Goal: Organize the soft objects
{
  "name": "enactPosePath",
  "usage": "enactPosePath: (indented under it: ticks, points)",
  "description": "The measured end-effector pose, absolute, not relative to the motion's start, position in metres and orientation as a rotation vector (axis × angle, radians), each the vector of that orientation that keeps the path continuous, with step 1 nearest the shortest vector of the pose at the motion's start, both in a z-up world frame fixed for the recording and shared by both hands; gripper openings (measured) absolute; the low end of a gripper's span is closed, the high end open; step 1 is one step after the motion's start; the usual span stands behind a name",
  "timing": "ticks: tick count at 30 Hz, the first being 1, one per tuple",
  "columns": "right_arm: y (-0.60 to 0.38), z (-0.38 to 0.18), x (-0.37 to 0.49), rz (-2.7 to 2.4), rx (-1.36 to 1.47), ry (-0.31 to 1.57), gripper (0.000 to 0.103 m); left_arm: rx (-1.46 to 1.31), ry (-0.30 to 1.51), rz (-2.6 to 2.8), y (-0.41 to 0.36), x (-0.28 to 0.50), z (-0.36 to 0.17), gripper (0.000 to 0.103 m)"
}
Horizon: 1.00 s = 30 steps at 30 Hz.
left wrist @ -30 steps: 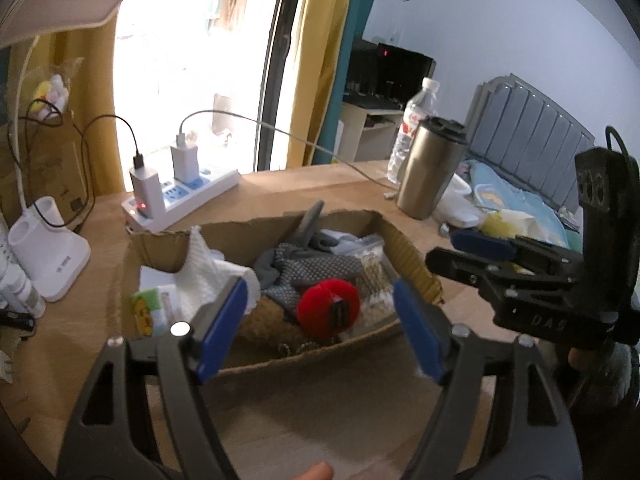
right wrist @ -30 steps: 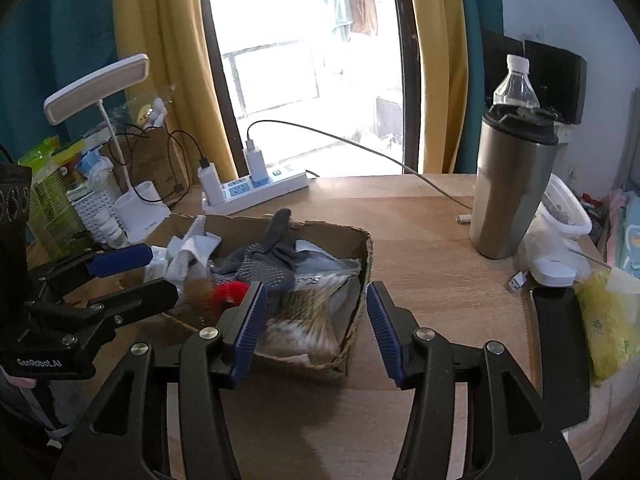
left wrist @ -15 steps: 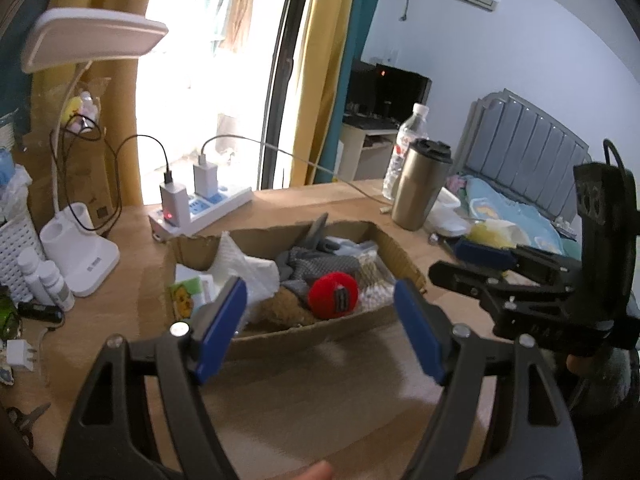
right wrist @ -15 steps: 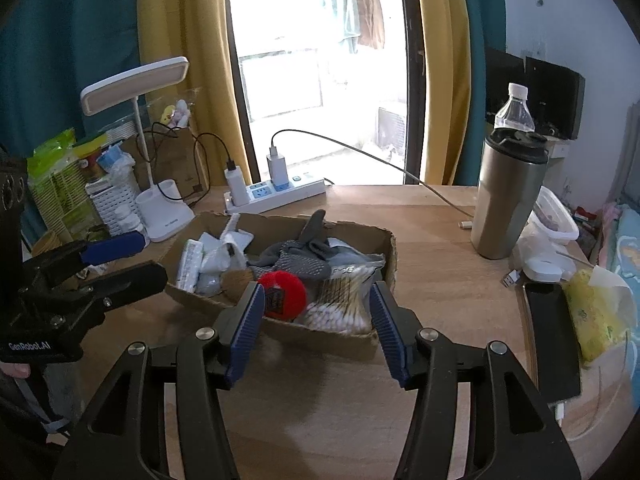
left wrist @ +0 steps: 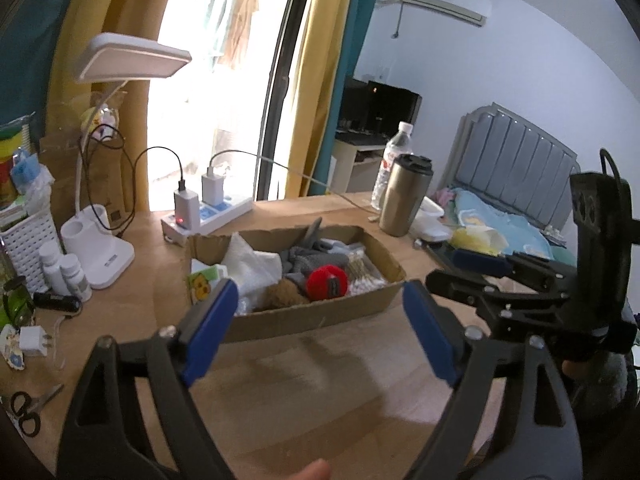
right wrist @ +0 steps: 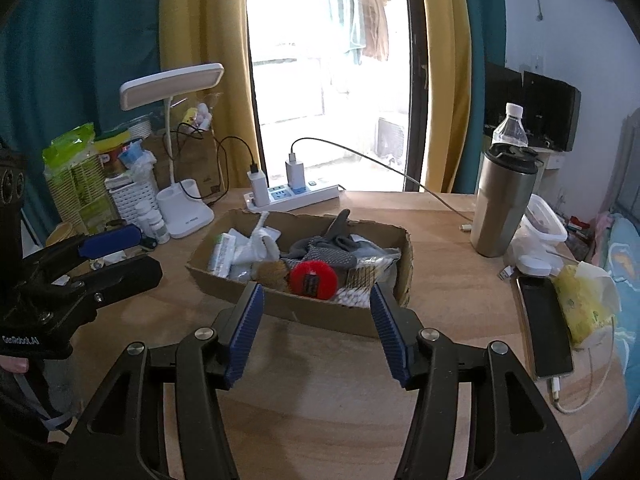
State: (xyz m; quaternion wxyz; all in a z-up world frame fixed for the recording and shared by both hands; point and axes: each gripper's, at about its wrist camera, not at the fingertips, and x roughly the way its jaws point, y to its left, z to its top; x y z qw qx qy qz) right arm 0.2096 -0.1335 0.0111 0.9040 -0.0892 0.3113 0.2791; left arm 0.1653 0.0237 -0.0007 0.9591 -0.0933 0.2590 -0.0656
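A shallow cardboard box [left wrist: 320, 320] [right wrist: 304, 312] sits mid-table and holds soft things: a red round plush [left wrist: 327, 282] [right wrist: 313, 279], grey gloves [left wrist: 312, 258] [right wrist: 332, 250], white cloth [left wrist: 252, 266] [right wrist: 256, 248], a brown fuzzy ball [left wrist: 282, 295] [right wrist: 272, 271] and a bag of cotton swabs [right wrist: 360, 284]. My left gripper [left wrist: 316, 332] is open and empty, held back from the box's near side. My right gripper [right wrist: 316, 332] is open and empty, also short of the box. Each gripper shows in the other's view, the right one [left wrist: 480, 276] and the left one [right wrist: 116, 252].
A steel tumbler [right wrist: 502, 204] and water bottle [right wrist: 510, 124] stand right of the box. A power strip [right wrist: 292, 194] with chargers lies behind it. A white lamp base [right wrist: 186, 214], small bottles and baskets are at the left. A phone [right wrist: 544, 320] and yellow packet [right wrist: 580, 308] lie at the right edge. Scissors [left wrist: 28, 408] lie near left.
Both grippers have pulled back and up from the box, which now looks smaller and farther. Both stay open and empty. The box contents have not moved.
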Motion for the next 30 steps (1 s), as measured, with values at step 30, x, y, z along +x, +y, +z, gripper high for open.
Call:
enactPosePath:
  ticks: [30]
  points:
    - [-0.167,0.044,0.096,0.492,-0.157,0.459,0.066,-0.121,0.370,-0.103,0.012,0.056,0.027,0.098]
